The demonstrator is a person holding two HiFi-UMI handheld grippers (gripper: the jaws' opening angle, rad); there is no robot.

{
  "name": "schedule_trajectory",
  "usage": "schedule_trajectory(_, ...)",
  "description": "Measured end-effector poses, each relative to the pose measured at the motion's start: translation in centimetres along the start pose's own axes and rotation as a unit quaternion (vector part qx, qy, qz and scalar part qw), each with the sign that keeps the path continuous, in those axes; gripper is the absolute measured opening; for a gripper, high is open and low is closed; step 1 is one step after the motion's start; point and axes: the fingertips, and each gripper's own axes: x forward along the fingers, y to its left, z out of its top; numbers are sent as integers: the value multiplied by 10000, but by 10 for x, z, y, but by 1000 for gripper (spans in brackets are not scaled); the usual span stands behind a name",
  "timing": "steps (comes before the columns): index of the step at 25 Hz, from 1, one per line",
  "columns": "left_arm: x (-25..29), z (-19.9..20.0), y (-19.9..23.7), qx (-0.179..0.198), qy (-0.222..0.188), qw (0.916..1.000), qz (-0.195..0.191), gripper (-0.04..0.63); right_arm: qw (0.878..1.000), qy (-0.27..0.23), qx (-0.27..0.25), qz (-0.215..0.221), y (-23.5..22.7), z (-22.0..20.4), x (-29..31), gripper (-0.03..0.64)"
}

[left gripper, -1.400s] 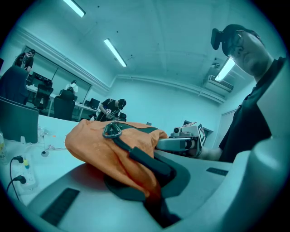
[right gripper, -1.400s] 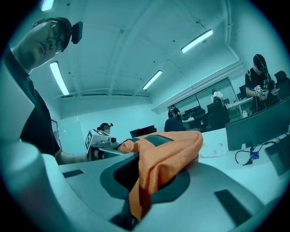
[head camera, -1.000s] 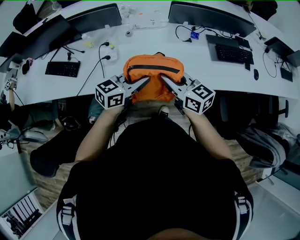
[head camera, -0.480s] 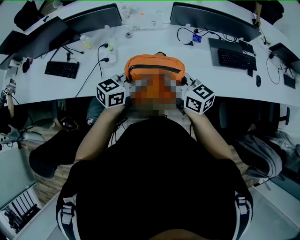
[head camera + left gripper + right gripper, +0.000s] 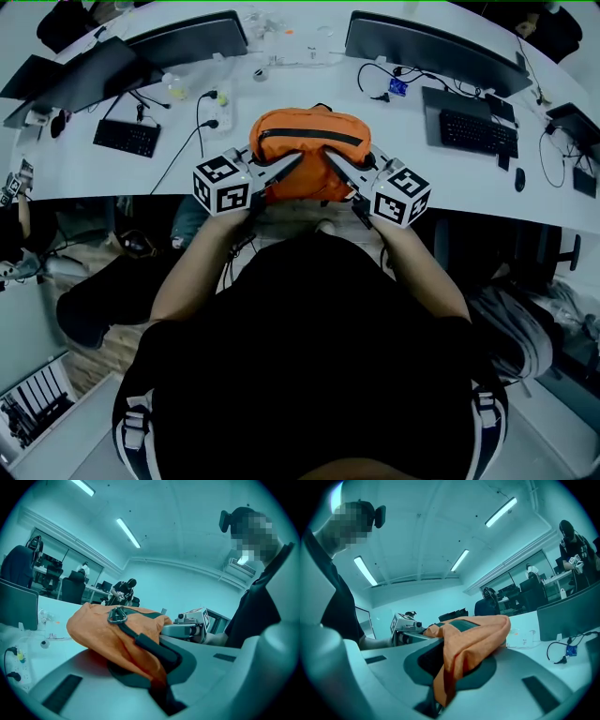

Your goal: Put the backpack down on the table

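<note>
An orange backpack (image 5: 307, 155) with a dark zip line hangs between both grippers over the near edge of the white table (image 5: 412, 141). My left gripper (image 5: 292, 161) is shut on the backpack's left side, orange cloth (image 5: 140, 660) pinched between its jaws. My right gripper (image 5: 330, 159) is shut on the backpack's right side, with a fold of the cloth (image 5: 450, 667) caught in its jaws. In the left gripper view a metal ring (image 5: 118, 616) and a dark strap (image 5: 150, 644) lie on top of the backpack. The backpack's underside is hidden.
Monitors (image 5: 187, 37) (image 5: 427, 42), keyboards (image 5: 127, 138) (image 5: 476, 131), a power strip (image 5: 214, 105) and cables (image 5: 375, 70) lie on the table beyond the backpack. Bags (image 5: 94, 309) sit on the floor at the left, another bag (image 5: 511, 323) at the right. People work at far desks (image 5: 123, 590).
Both grippers have carried the backpack a little further over the table's edge. Their grip has not changed.
</note>
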Motion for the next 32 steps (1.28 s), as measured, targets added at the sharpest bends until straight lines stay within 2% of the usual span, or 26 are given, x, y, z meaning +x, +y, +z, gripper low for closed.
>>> schedule_trajectory(16, 38, 13, 4, -84, -208, 9991, 350, 35, 9990, 91, -99, 418, -36, 16, -16, 61)
schedule_trajectory(24, 48, 24, -3, 22, -230, 9994, 277, 35, 9990, 4, -152, 418, -39, 26, -27, 61)
schedule_trajectory(32, 54, 26, -4, 77, -249, 9997, 22, 35, 9995, -26, -161, 253, -41, 29, -33, 61)
